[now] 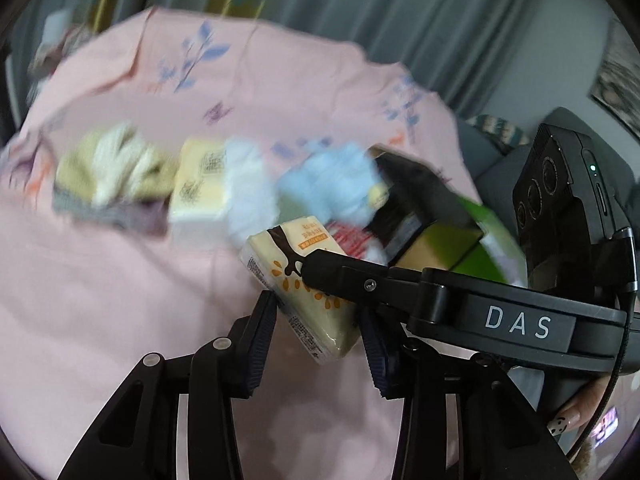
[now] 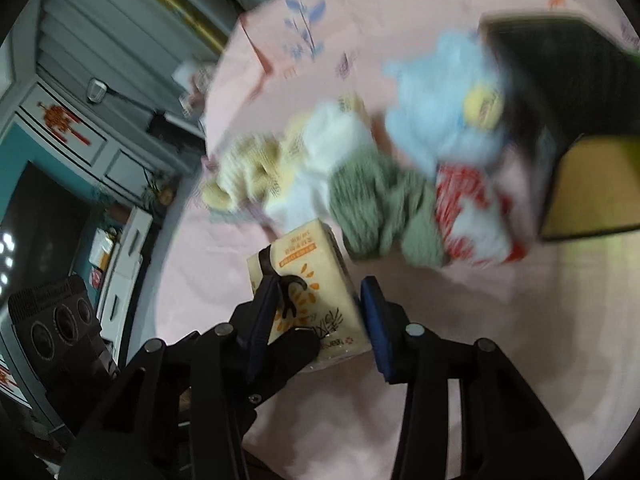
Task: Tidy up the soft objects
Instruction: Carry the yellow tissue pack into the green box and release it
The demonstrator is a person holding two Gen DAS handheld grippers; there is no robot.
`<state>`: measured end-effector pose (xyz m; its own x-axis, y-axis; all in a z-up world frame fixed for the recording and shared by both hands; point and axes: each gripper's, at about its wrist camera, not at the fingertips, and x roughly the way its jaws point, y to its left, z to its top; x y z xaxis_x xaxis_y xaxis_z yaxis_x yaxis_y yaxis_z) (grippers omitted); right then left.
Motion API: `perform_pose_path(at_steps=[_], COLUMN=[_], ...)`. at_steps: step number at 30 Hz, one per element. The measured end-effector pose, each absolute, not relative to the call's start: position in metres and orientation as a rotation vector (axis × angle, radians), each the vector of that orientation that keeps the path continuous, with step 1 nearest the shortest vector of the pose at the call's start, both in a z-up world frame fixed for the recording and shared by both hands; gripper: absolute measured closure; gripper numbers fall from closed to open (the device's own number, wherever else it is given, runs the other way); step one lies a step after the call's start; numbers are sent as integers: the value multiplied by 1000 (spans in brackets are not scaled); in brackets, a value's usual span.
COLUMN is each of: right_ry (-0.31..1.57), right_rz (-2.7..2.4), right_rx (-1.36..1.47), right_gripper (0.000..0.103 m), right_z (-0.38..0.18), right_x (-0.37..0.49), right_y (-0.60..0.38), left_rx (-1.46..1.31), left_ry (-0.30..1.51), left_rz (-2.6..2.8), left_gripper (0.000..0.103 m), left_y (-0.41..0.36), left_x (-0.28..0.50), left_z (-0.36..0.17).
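A cream tissue pack with orange marks hangs tilted above the pink sheet. My left gripper is shut on it, a pad against each side. My right gripper also clamps the same pack from its two sides. In the left wrist view a right finger lies across the pack's top. In the right wrist view a left finger covers the pack's near corner. Behind it lies a blurred heap: cream knit, a second tissue pack, white cloth, green knit, light blue plush.
A black and green box lies open on its side at the right of the heap, with a red and white pack at its mouth. Grey curtains hang beyond the bed. A grey cabinet stands at the left.
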<state>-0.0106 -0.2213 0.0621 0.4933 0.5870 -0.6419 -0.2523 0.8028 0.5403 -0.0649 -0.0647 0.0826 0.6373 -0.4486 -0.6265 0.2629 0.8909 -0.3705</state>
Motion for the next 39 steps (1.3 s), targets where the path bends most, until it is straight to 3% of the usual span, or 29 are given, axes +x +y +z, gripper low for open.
perform_pose_path(at_steps=[8, 18, 26, 39], right_ry=[687, 557, 508, 582], right_rz=[424, 223, 37, -180], right_rx=[403, 478, 558, 753], right_gripper=[61, 63, 64, 67], right_z=[120, 136, 125, 78], right_x=[-44, -67, -75, -83], right_y=[-280, -352, -417, -490], left_rx=[-137, -60, -8, 101], left_ry=[614, 556, 579, 780], left_rz=[-555, -759, -913, -1033], left_gripper=[61, 61, 61, 61], left_y=[-124, -200, -264, -357], left_x=[-72, -64, -49, -36], left_z=[137, 153, 147, 105])
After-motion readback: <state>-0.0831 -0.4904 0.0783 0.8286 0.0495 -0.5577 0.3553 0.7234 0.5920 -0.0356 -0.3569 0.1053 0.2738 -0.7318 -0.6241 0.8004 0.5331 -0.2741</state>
